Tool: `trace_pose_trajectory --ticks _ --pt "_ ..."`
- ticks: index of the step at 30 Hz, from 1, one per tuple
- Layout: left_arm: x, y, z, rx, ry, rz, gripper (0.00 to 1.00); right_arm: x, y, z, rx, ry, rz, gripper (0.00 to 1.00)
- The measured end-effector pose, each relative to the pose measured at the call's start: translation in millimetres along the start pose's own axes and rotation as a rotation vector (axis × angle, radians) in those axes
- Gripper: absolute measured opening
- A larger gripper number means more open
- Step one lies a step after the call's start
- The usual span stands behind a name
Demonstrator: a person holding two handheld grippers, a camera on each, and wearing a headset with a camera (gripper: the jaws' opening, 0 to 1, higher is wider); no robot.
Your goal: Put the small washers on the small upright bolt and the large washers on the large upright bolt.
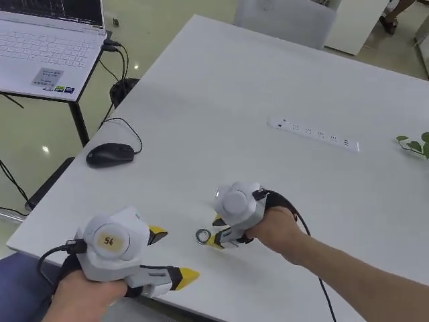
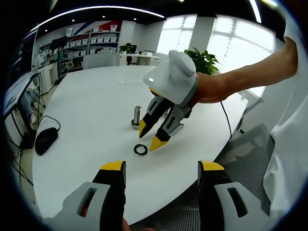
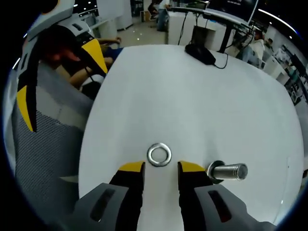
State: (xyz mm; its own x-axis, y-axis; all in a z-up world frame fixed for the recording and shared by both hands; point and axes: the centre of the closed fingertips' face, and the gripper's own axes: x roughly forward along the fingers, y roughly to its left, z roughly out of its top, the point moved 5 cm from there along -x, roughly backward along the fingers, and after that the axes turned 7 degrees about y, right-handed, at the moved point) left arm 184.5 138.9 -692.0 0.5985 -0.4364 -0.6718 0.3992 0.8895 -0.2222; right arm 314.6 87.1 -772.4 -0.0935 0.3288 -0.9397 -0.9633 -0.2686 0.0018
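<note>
Gleaming silver washer [image 3: 159, 155], flat on white table [image 3: 192, 96], near upright bolt [image 3: 228, 171].

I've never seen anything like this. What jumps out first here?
Two white, yellow-tipped tools over a white table: the right gripper hovers open beside a metal washer, the left gripper hangs open nearer the table's front edge. An upright bolt stands close to the washer.
</note>
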Motion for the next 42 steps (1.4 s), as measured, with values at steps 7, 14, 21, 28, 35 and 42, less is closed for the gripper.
trace_pose_trajectory --ticks 7,14,21,28,35,42 --pt "-0.6 2.8 -0.2 0.006 0.008 0.0 0.6 9.5 2.3 2.4 -0.013 0.01 0.012 0.3" --pt "-1.1 3.7 3.5 0.011 0.006 0.0 0.6 10.8 -0.5 6.5 -0.077 0.004 0.028 0.3" --pt "0.6 1.7 3.5 0.016 0.011 -0.006 0.6 12.8 -0.2 10.3 -0.23 -0.004 0.078 0.3" --pt "-1.0 2.1 0.5 0.007 0.013 -0.001 0.6 11.9 -0.1 9.9 -0.34 0.02 0.117 0.31" --pt "-2.0 2.0 0.0 0.003 0.014 0.002 0.6 11.2 0.2 10.7 -0.41 0.034 0.134 0.3" --pt "0.9 0.8 2.5 0.007 0.011 -0.002 0.59 11.2 4.2 10.5 -0.47 0.049 0.135 0.25"
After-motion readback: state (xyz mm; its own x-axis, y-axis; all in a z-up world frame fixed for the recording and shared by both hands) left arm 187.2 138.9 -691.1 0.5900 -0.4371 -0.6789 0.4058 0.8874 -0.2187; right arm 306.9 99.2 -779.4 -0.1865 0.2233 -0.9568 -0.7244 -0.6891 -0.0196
